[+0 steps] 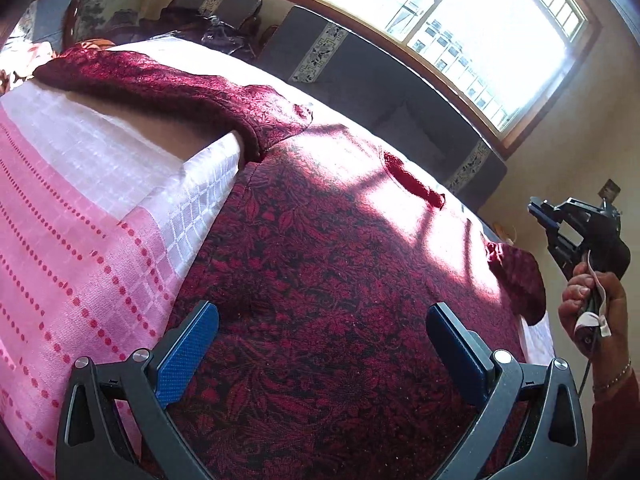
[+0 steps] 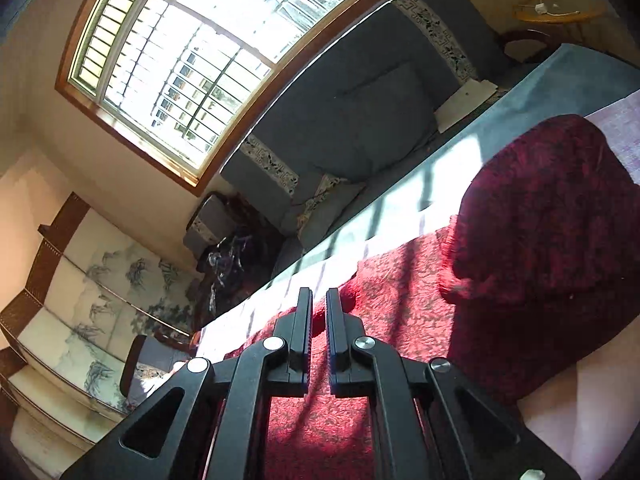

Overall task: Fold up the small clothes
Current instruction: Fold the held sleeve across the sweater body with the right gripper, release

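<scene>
A dark red floral-patterned top [image 1: 332, 280] lies spread flat on the pink and white checked cloth [image 1: 80, 208] that covers the bed, and it serves as the marker for everything else here. One long sleeve [image 1: 160, 80] stretches away from the body of the top across the white part of the cloth, toward the folding screen painted with ink trees [image 2: 100, 300]. The other sleeve [image 2: 552, 216] is folded back over the top's far side, its cuff end bunched near the bed's edge. Sunlight from the barred window [image 1: 460, 28] falls in bright stripes over the top's collar area [image 1: 412, 180]. The left gripper [image 1: 320, 320] hangs low over the near part of the top, its blue-padded fingers [image 1: 188, 352] standing wide apart with only fabric beneath them and nothing pinched. The right gripper [image 2: 319, 312] is raised off to the side of the top, beyond the folded sleeve, held by a hand [image 1: 592, 304] wearing a thin bracelet; its fingers are drawn almost together with just a narrow slit between them and nothing caught in it. Behind the top, along the wall under the window, sits a grey-blue sofa [image 2: 360, 120] with patterned bands.
</scene>
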Tool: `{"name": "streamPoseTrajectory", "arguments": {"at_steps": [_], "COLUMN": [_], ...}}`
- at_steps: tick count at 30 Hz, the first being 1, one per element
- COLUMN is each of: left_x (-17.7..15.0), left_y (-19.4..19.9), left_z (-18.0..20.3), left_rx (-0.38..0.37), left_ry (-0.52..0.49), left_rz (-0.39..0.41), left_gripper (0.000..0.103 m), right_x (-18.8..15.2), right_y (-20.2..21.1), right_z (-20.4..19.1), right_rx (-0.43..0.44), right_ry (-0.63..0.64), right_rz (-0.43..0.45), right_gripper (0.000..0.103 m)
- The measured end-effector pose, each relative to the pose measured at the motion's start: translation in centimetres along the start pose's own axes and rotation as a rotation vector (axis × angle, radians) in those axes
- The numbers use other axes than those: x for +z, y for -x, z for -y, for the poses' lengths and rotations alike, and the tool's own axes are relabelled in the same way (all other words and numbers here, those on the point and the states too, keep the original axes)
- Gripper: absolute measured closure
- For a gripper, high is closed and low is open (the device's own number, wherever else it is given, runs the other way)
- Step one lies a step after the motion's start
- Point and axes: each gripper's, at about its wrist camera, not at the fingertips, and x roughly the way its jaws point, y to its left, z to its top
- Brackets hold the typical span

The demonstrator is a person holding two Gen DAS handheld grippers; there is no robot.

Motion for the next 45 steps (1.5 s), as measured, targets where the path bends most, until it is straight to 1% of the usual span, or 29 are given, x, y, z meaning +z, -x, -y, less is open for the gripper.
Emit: {"name": "streamPoseTrajectory", "arguments": {"at_steps": [3,5,7,8,10,11,12,13,14,16,18,19,21,22,24,25,27,28,29,30,31,32,33,34,35,38,41,43,45], "left_x": [-0.1,-0.1,-0.2,-0.1,-0.2,-0.2,-0.2,-0.2,-0.3,-0.2,-0.3,-0.3,-0.2,-0.3,-0.3,-0.3,-0.3,-0.3,-0.3,-0.3,-0.3,-0.3,-0.3,-0.3,-0.4,-0.3,-0.3,-0.3,-0.3], "left_y": [-0.1,-0.2,-0.1,-0.1,-0.1,-0.1,-0.1,-0.2,-0.2,-0.3,-0.4,-0.5,-0.7,-0.7,-0.8,-0.8,-0.9,-0.9,-1.0,-1.0,-1.0,-1.1,-1.0,-1.0,-0.9,-0.9,-0.8,-0.7,-0.6], "left_z": [0.4,0.5,0.3,0.3,0.4,0.4,0.5,0.6,0.6,0.7,0.8,0.8,1.0,1.0,1.1,1.1,1.2,1.3,1.3,1.3,1.3,1.4,1.3,1.3,1.2,1.0,1.0,0.8,0.8], "left_rx": [0.022,0.023,0.013,0.009,0.014,0.019,0.023,0.025,0.025,0.026,0.030,0.034,0.040,0.042,0.046,0.049,0.053,0.055,0.056,0.057,0.058,0.058,0.057,0.054,0.050,0.045,0.045,0.040,0.036], "left_ry": [-0.026,-0.036,-0.028,-0.025,-0.029,-0.033,-0.036,-0.038,-0.038,-0.036,-0.037,-0.040,-0.044,-0.045,-0.048,-0.049,-0.052,-0.054,-0.055,-0.057,-0.057,-0.058,-0.057,-0.054,-0.051,-0.045,-0.046,-0.042,-0.039], "left_rz": [-0.010,-0.013,-0.012,-0.012,-0.013,-0.016,-0.017,-0.018,-0.018,-0.017,-0.016,-0.017,-0.019,-0.019,-0.020,-0.021,-0.022,-0.023,-0.024,-0.024,-0.025,-0.025,-0.025,-0.023,-0.022,-0.020,-0.020,-0.018,-0.017], "left_gripper": [0.000,0.000,0.000,0.000,0.000,0.000,0.000,0.000,0.000,0.000,0.000,0.000,0.000,0.000,0.000,0.000,0.000,0.000,0.000,0.000,0.000,0.000,0.000,0.000,0.000,0.000,0.000,0.000,0.000], "right_x": [-3.5,-5.7,-7.2,-7.6,-7.9,-7.8,-7.3,-6.8,-6.1,-4.4,-2.9,-2.4,-1.7,-1.4,-1.2,-1.1,-1.2,-1.4,-1.5,-1.4,-1.2,-0.8,-0.7,-0.8,-1.0,-1.3,-3.0,-4.5,-5.9], "right_y": [-6.0,-8.3,-8.6,-8.2,-7.1,-6.0,-4.6,-3.0,-1.3,1.5,3.1,3.2,3.1,2.9,1.8,1.1,-0.6,-0.8,-0.7,-0.8,-0.9,-1.1,-1.4,-1.6,-1.8,-2.4,-4.1,-6.0,-8.3], "right_z": [-2.7,-3.8,-4.5,-4.4,-3.5,-2.2,-0.1,2.0,3.6,7.6,11.8,13.2,14.7,15.0,15.1,15.3,15.5,16.2,16.6,16.5,16.5,16.5,16.5,16.6,16.1,12.8,8.6,5.7,3.5], "right_rx": [0.014,0.004,-0.036,-0.052,-0.103,-0.077,-0.032,-0.016,-0.037,-0.067,-0.025,-0.009,-0.029,-0.022,-0.051,-0.066,-0.071,-0.089,-0.090,-0.069,-0.058,-0.078,-0.107,-0.118,-0.103,-0.045,0.106,0.163,0.220], "right_ry": [-0.011,0.004,0.047,0.067,0.118,0.073,-0.007,-0.078,-0.124,-0.210,-0.371,-0.425,-0.468,-0.474,-0.481,-0.497,-0.564,-0.607,-0.643,-0.656,-0.651,-0.632,-0.617,-0.618,-0.621,-0.514,-0.488,-0.459,-0.465], "right_rz": [-0.103,-0.144,-0.140,-0.144,-0.160,-0.161,-0.153,-0.127,-0.081,-0.008,0.016,0.012,0.019,0.025,0.025,0.023,0.019,0.028,0.060,0.103,0.119,0.113,0.099,0.083,0.083,0.059,-0.013,-0.065,-0.119], "right_gripper": [0.098,0.098,0.097,0.094,0.091,0.090,0.086,0.082,0.077,0.074,0.065,0.063,0.063,0.062,0.058,0.057,0.056,0.056,0.057,0.055,0.058,0.077,0.092,0.092,0.092,0.092,0.092,0.092,0.092]}}
